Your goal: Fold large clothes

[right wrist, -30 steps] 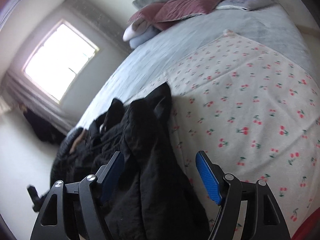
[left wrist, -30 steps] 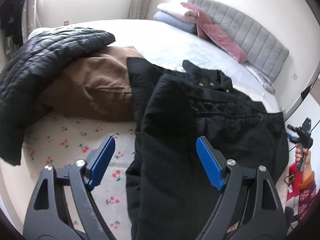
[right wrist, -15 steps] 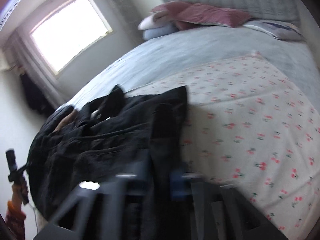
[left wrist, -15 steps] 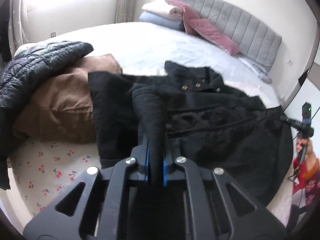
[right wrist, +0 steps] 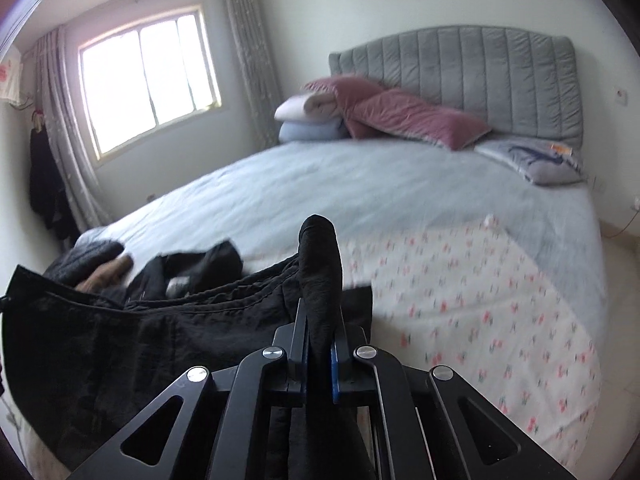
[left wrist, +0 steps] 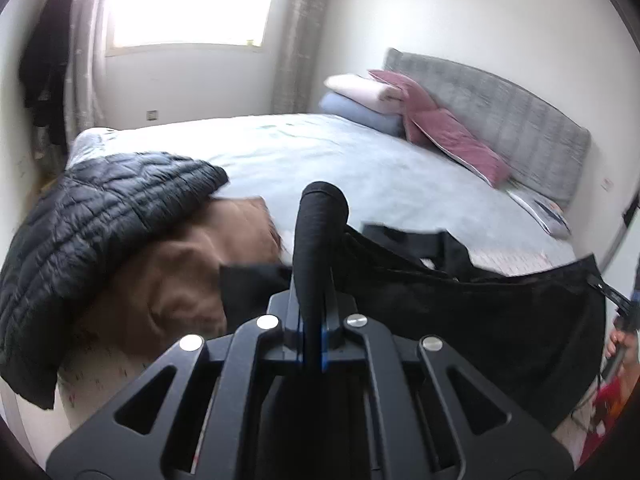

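Pinching a fold of the black coat (left wrist: 460, 320), the left gripper (left wrist: 314, 344) has its blue pads pressed tight on the cloth, and a rolled loop of fabric stands up out of the jaws toward twelve o'clock. The right gripper (right wrist: 320, 360) grips the same black coat (right wrist: 160, 344) the same way, a dark hump of cloth rising from its closed jaws. Between the two, the coat's edge is stretched taut and lifted, sagging in a curve, while the rest of it lies on the bed (right wrist: 360, 184) at its near end. In the left wrist view, a black quilted jacket (left wrist: 92, 232) lies at nine o'clock, draped over a brown garment (left wrist: 192, 264) that touches the coat's far corner. A flowered sheet (right wrist: 500, 300) covers the bed at three o'clock in the right wrist view. Pink pillows (right wrist: 400, 116) lean on the grey headboard (right wrist: 480, 76) at one o'clock. At the right rim of the left view, blurred, what seems a hand (left wrist: 618, 344) holds the other gripper.
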Demonstrator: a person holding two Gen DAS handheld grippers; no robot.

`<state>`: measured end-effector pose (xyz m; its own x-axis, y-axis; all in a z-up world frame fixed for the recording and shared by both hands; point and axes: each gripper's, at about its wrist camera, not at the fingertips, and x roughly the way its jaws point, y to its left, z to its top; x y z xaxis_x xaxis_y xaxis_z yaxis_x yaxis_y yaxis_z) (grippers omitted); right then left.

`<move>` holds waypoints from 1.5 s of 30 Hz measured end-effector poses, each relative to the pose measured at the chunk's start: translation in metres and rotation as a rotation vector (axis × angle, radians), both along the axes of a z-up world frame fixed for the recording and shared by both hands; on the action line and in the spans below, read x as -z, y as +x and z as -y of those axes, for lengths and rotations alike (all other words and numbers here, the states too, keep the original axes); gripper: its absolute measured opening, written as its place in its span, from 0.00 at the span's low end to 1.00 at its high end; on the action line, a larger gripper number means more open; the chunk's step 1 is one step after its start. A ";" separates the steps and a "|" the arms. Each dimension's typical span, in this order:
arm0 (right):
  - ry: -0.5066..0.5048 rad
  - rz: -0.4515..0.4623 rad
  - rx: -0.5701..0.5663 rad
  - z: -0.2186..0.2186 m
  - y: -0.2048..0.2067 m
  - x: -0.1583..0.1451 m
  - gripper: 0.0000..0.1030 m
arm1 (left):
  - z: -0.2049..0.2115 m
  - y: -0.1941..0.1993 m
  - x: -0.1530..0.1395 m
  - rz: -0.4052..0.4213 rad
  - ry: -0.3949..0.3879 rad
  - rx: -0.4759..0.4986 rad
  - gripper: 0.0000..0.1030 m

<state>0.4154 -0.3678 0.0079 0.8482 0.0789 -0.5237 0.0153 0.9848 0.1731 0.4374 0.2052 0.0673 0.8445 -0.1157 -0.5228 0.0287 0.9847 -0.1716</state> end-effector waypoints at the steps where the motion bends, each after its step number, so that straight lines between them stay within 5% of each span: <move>1: 0.007 0.009 0.012 0.000 0.009 -0.003 0.06 | -0.001 0.009 -0.002 0.006 0.003 -0.019 0.07; 16: -0.043 0.068 0.214 -0.015 0.163 -0.009 0.06 | 0.029 0.165 0.006 0.064 0.143 -0.236 0.06; 27: -0.191 -0.113 0.259 -0.030 0.240 0.067 0.06 | 0.038 0.236 0.085 -0.092 0.304 -0.318 0.09; 33: -0.236 -0.245 0.310 -0.020 0.253 0.088 0.18 | 0.037 0.245 0.088 -0.189 0.344 -0.365 0.33; 37: -0.195 -0.234 0.322 -0.005 0.229 0.070 0.57 | 0.033 0.213 0.059 -0.117 0.346 -0.337 0.78; 45: 0.055 -0.289 0.184 0.018 0.151 0.035 0.70 | 0.028 0.124 0.039 -0.290 0.257 -0.093 0.85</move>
<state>0.5663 -0.3855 -0.0273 0.6683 -0.0267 -0.7434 0.2475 0.9504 0.1883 0.5615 0.1775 0.0283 0.6584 0.1204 -0.7430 -0.0762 0.9927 0.0933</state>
